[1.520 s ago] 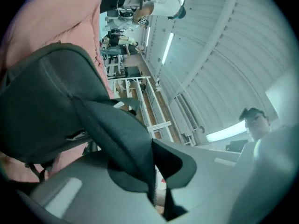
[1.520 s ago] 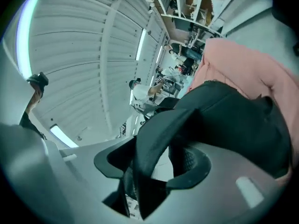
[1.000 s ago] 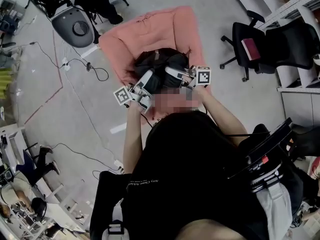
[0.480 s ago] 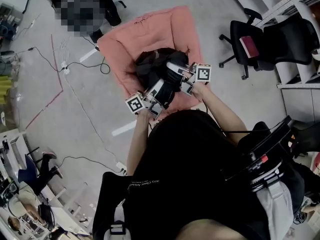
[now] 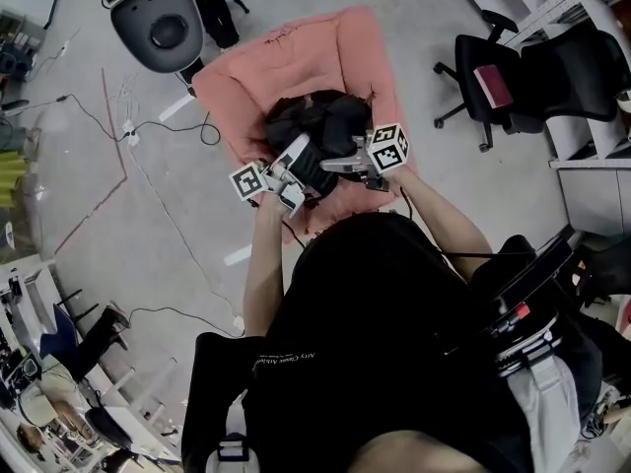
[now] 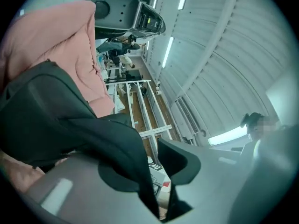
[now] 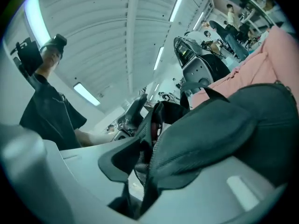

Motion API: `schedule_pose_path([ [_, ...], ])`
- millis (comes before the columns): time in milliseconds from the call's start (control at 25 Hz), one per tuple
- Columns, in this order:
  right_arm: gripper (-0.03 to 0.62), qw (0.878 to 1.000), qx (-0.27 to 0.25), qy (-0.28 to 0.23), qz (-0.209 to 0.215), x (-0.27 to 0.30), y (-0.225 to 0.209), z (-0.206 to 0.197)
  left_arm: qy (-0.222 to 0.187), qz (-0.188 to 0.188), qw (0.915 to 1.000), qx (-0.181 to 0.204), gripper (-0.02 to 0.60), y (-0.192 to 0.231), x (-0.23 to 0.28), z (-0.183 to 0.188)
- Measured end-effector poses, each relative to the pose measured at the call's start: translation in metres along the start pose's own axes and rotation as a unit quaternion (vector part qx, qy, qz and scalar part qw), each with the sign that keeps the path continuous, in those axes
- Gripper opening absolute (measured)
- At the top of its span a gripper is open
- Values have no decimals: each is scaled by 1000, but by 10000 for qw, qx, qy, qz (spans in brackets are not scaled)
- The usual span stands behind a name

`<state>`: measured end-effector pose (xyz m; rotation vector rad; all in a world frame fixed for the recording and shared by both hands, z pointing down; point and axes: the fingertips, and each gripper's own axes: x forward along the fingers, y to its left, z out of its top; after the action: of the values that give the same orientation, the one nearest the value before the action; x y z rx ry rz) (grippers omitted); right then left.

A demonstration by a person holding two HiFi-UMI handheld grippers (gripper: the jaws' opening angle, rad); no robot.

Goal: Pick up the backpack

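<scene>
A black backpack (image 5: 320,126) lies crumpled on a pink cushion (image 5: 286,62) on the floor. Both grippers reach into its near side. My left gripper (image 5: 296,161) has its jaws opening; in the left gripper view a fold of the backpack (image 6: 56,111) drapes over one jaw of the left gripper (image 6: 149,171), and a gap shows beside the other. My right gripper (image 5: 333,166) is also opening. In the right gripper view a strap and padded part of the backpack (image 7: 224,129) hang loosely between the jaws of the right gripper (image 7: 149,171).
A black office chair (image 5: 532,82) stands at the right by white shelving (image 5: 592,166). A grey machine base (image 5: 163,23) sits at the top left, and cables (image 5: 168,131) run over the floor left of the cushion. The person's body fills the lower view.
The left gripper swung right, then back left toward the backpack's near edge. The right gripper tipped and shifted slightly left. The backpack now sits more bunched up.
</scene>
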<state>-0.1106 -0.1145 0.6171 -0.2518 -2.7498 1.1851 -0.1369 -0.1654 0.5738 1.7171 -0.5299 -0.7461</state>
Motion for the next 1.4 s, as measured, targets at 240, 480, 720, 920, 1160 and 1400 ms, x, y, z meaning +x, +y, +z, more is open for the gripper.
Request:
schedule_pose_path([
  [240, 29, 9891, 657, -1245, 430, -26, 5, 40, 114, 177, 9980, 602, 148, 3, -6, -1],
  [480, 88, 9991, 167, -147, 352, -14, 5, 18, 407, 22, 9972, 623, 206, 5, -13, -34],
  [720, 310, 9977, -166, 595, 291, 5, 6, -12, 266, 324, 9977, 528, 15, 20, -9, -15],
  [920, 192, 9945, -324, 993, 6, 15, -8, -29, 612, 495, 9951, 605, 15, 24, -7, -27],
  [1160, 41, 9950, 537, 70, 838, -1, 14, 8, 235, 892, 9812, 1696, 135, 23, -8, 0],
  [1400, 38, 9973, 372, 91, 622, 2, 11, -1, 581, 375, 9945, 782, 146, 28, -23, -35],
])
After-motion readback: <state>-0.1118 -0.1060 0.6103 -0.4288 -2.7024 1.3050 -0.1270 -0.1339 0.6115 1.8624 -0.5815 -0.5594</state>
